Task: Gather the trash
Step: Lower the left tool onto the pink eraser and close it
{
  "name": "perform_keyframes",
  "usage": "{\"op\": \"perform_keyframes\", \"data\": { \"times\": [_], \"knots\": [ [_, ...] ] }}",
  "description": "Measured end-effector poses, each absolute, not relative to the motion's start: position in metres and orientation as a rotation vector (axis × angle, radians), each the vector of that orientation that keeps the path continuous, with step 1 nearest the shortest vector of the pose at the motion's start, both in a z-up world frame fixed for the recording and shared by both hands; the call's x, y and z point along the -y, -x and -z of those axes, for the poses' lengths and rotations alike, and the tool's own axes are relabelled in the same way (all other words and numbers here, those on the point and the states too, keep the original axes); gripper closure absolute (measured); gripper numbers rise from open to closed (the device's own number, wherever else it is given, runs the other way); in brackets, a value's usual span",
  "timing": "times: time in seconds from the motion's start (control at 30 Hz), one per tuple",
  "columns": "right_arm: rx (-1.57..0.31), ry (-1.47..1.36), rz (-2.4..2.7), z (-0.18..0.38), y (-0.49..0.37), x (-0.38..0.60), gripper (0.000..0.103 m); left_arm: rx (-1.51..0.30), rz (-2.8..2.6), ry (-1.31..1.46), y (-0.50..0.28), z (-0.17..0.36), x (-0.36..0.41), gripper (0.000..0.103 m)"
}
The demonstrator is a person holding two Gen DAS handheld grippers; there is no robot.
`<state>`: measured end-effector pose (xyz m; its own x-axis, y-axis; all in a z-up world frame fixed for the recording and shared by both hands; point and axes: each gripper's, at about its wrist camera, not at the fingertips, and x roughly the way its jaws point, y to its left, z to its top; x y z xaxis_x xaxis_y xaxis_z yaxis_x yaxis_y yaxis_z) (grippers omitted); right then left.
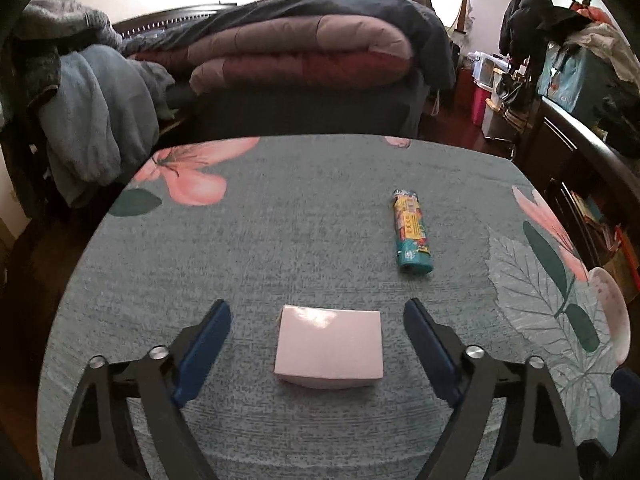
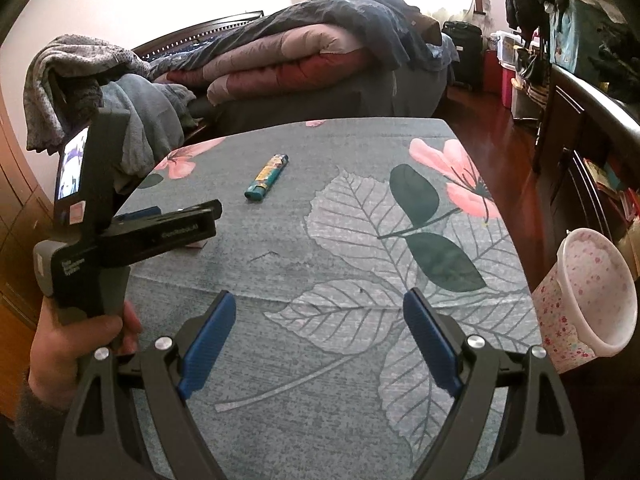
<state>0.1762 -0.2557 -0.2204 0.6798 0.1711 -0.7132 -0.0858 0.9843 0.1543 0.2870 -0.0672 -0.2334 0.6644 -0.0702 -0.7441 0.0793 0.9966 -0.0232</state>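
Observation:
A pale pink box lies flat on the teal flowered tablecloth, close in front of me. My left gripper stands open around it, one blue pad on each side, with a gap between pads and box. A teal and yellow lighter lies further back to the right, also seen as the lighter in the right wrist view. My right gripper is open over the leaf print with nothing between its fingers. A floral wastebasket stands at the table's right edge.
A hand holds the left gripper's handle at the left of the right wrist view. Behind the table a bed carries folded quilts. Clothes hang at the left. Dark furniture and clutter line the right side.

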Motion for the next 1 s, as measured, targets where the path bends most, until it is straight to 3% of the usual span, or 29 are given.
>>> {"op": "perform_keyframes", "data": {
  "times": [0.03,0.1,0.13,0.5,0.8,1.0],
  "knots": [
    [-0.812,-0.109,-0.144,0.221,-0.178,0.255,0.017,-0.845,0.088,-0.005,-0.288,0.234,0.066,0.025],
    [-0.813,-0.105,-0.148,0.22,-0.179,0.252,0.017,-0.858,0.099,0.007,-0.289,0.236,0.064,0.047],
    [-0.816,-0.107,-0.15,0.219,-0.18,0.251,0.017,-0.866,0.108,0.018,-0.29,0.237,0.062,0.052],
    [-0.806,-0.034,-0.169,0.193,-0.227,0.218,0.017,-0.813,0.079,0.09,-0.268,0.212,0.022,0.052],
    [-0.9,-0.013,-0.139,0.22,-0.321,0.167,0.017,-0.773,0.055,0.132,-0.26,0.2,-0.01,0.052],
    [-0.966,-0.003,-0.084,0.248,-0.364,0.15,0.028,-0.767,0.034,0.161,-0.263,0.201,-0.027,0.052]
  ]
}}
